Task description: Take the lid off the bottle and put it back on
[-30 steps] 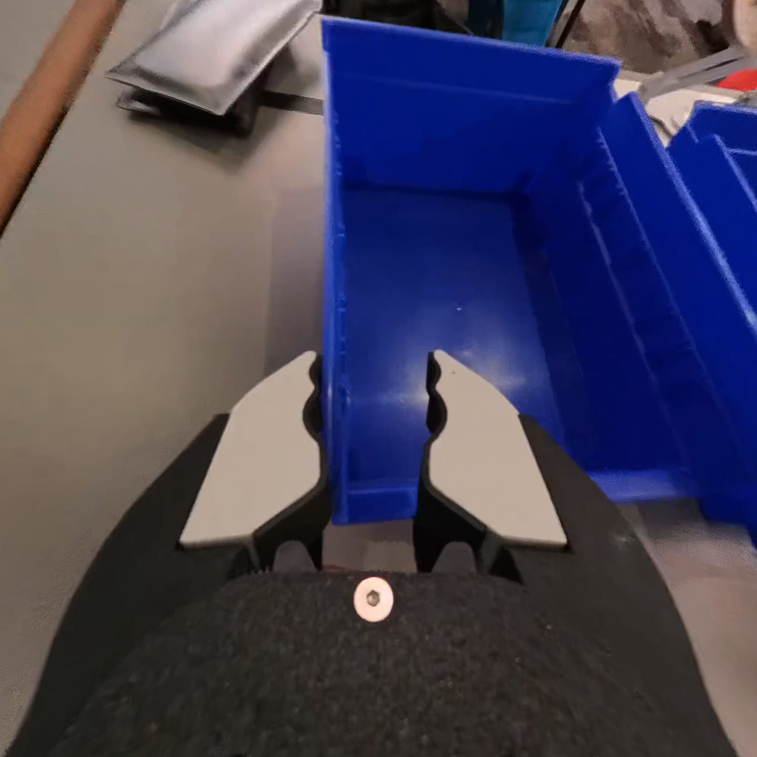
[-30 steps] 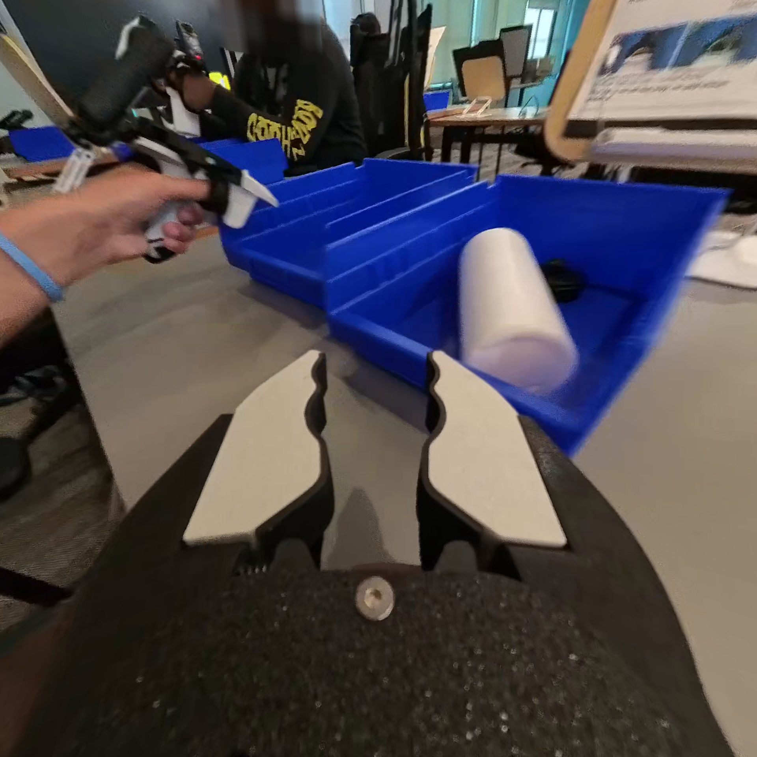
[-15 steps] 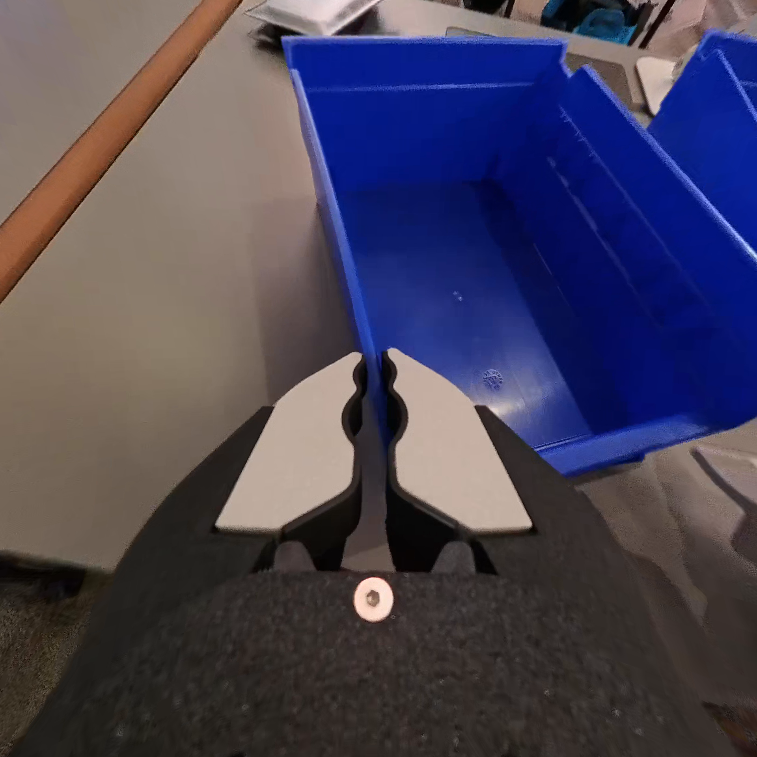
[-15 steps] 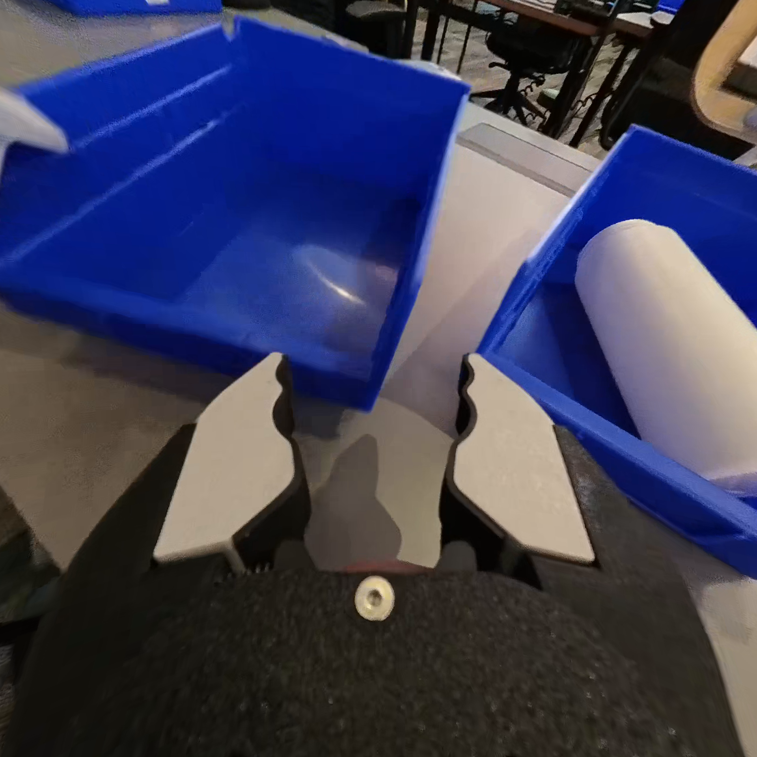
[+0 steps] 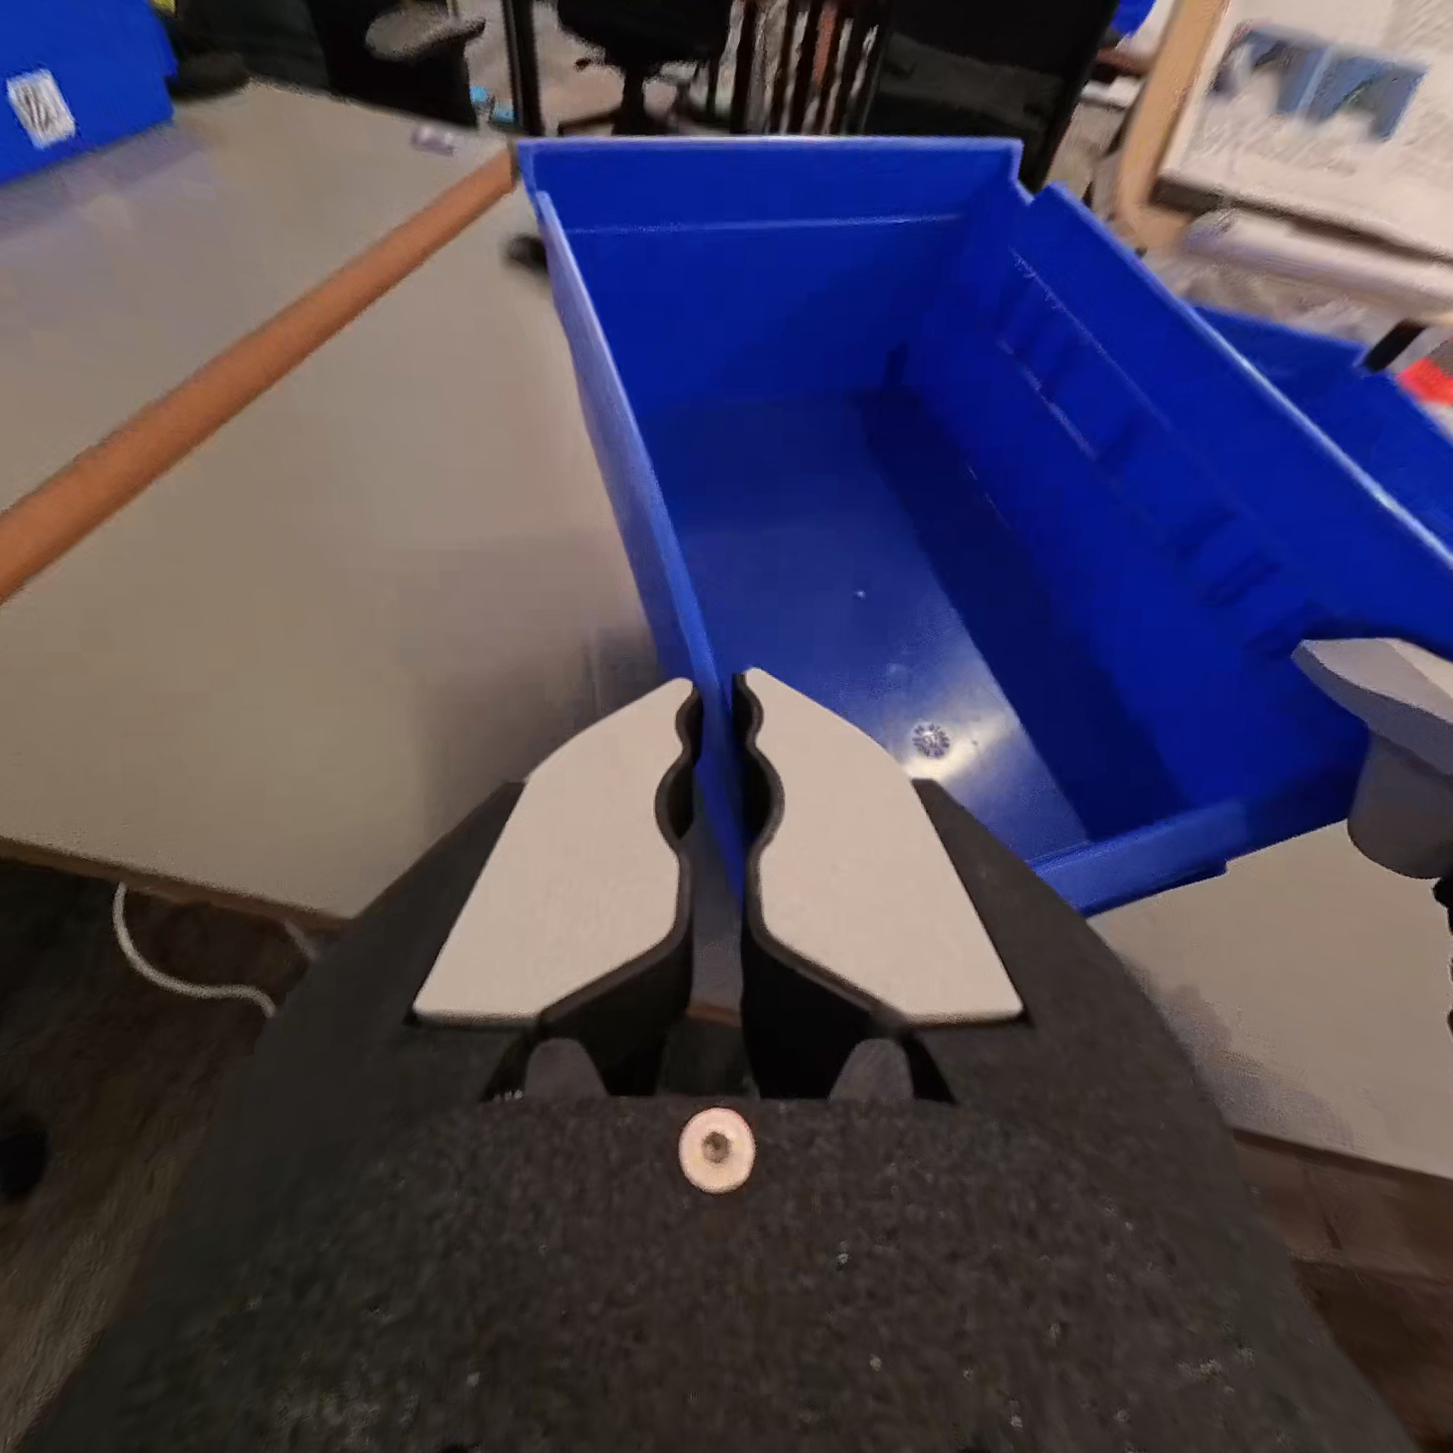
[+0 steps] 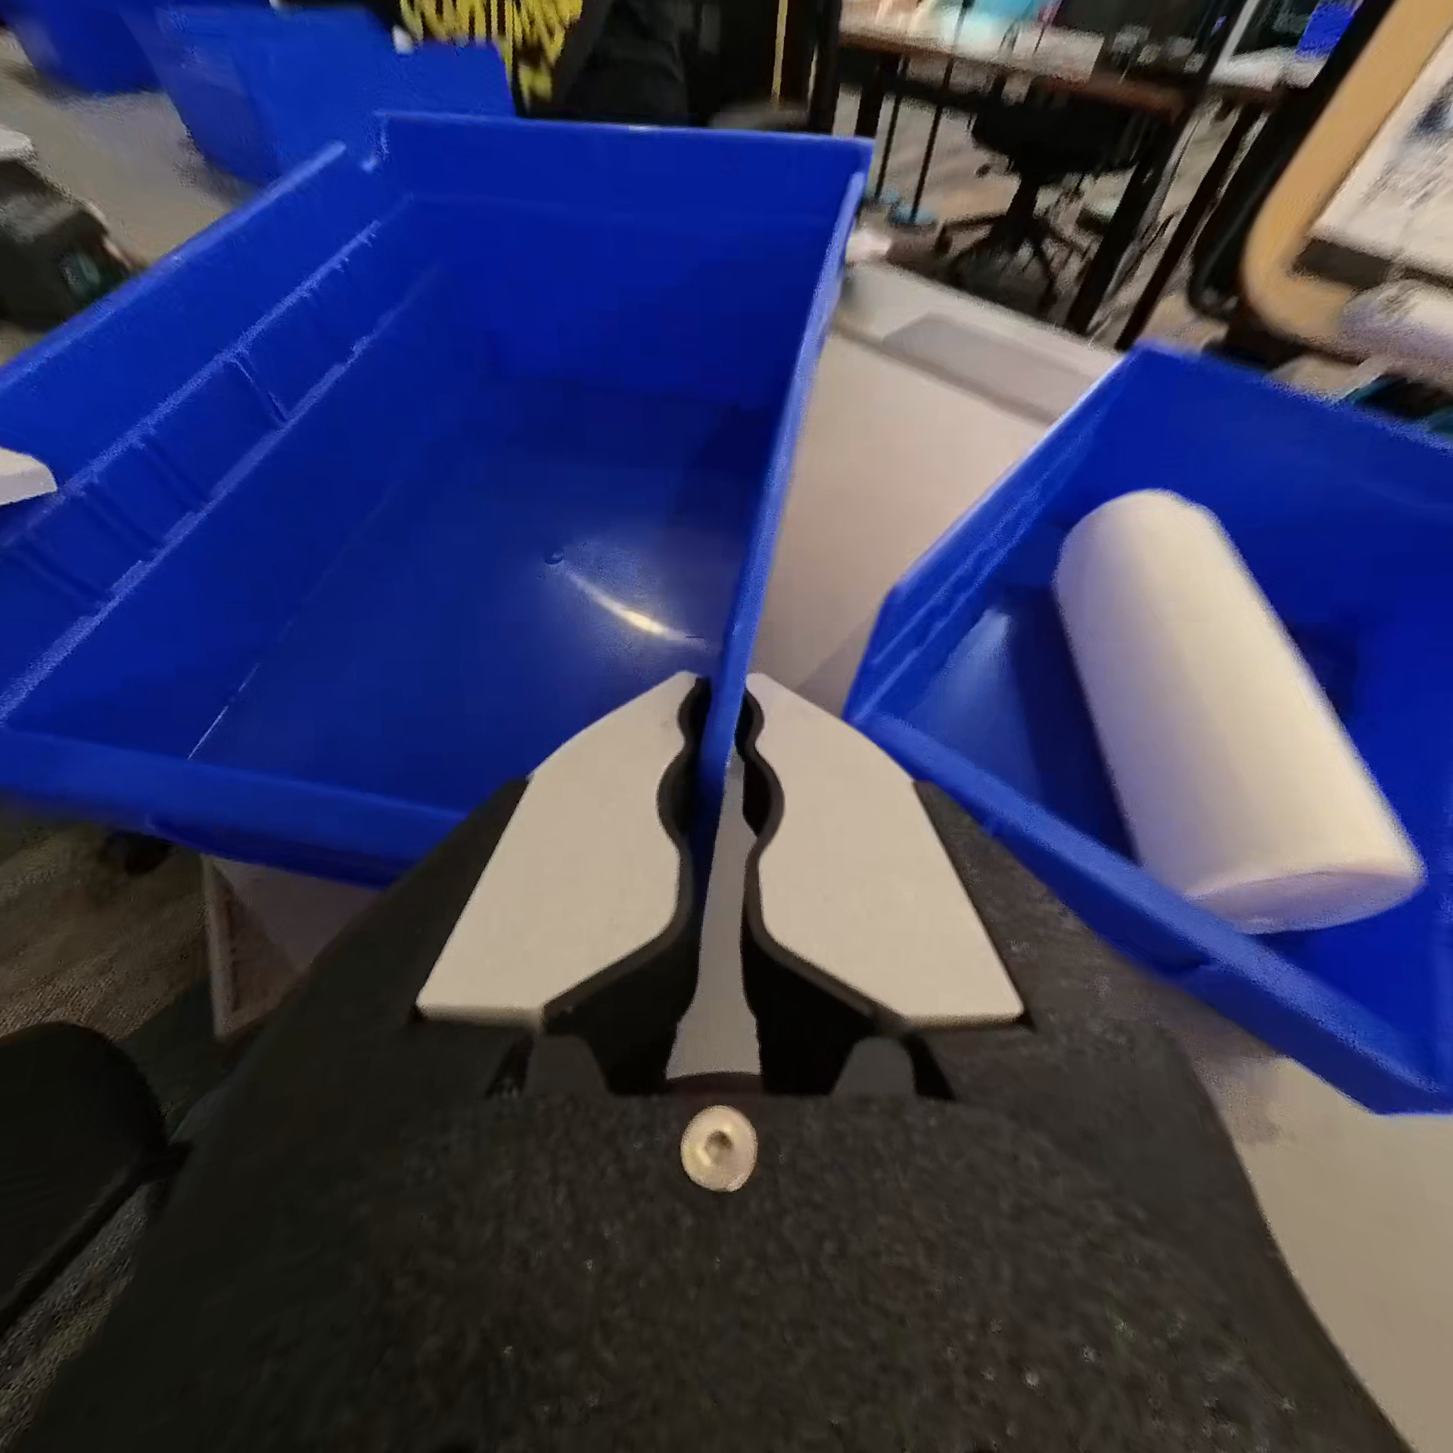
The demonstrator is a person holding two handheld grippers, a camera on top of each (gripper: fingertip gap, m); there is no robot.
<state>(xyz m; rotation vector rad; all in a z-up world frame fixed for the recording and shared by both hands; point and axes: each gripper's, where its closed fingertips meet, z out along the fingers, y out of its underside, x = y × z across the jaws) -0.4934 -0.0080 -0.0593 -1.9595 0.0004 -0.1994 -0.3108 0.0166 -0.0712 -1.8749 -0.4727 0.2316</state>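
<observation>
Both claws were pinched on the same empty blue bin: your left gripper on its left wall, your right gripper on its right wall, pads pressed to the plastic. The white bottle lay on its side in the second bin, right of frame, untouched. Those thin walls could flex or slip out if you pulled unevenly, and the bin looked near the table edge. The bottle's lid was hidden at its far end, and blur smeared the background.

Both grippers' fingers are pinched nearly together.
</observation>
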